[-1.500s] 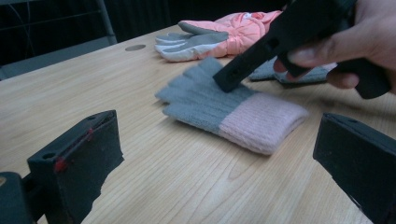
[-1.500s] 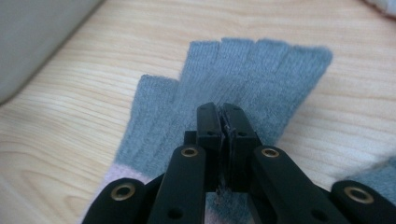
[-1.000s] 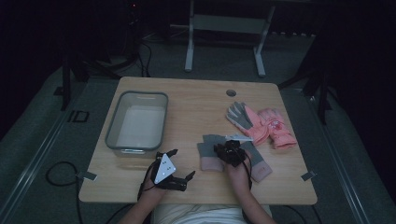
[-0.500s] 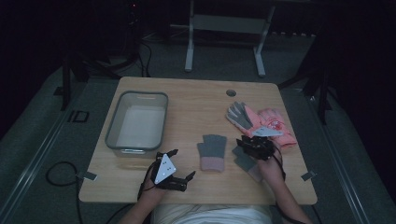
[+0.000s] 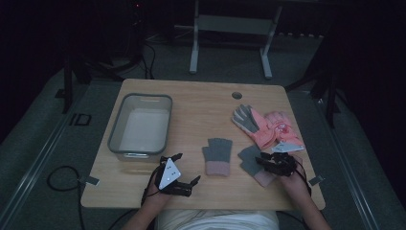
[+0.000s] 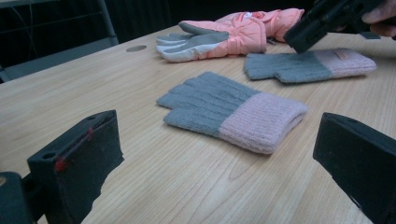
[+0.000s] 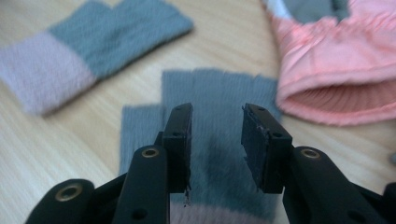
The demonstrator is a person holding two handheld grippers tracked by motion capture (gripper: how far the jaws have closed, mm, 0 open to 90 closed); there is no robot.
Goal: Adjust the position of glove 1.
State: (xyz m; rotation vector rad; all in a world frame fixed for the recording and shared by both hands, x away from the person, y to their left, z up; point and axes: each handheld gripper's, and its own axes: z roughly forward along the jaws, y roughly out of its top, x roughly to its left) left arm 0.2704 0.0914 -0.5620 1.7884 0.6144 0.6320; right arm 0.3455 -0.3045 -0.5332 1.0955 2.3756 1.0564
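Right gripper (image 5: 268,160) hovers, fingers parted and empty, over a flat ribbed grey-and-pink knit glove (image 5: 252,164) on the wooden worktop (image 5: 201,103). Left gripper (image 5: 184,172) rests low, spread wide.

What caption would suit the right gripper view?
Open tool poised over a grey knit glove, beside a pink ski glove.

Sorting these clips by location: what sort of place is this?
Probably a dim lab or recording room: a lone wooden table on grey carpet, cables across the floor, a metal stand behind it.
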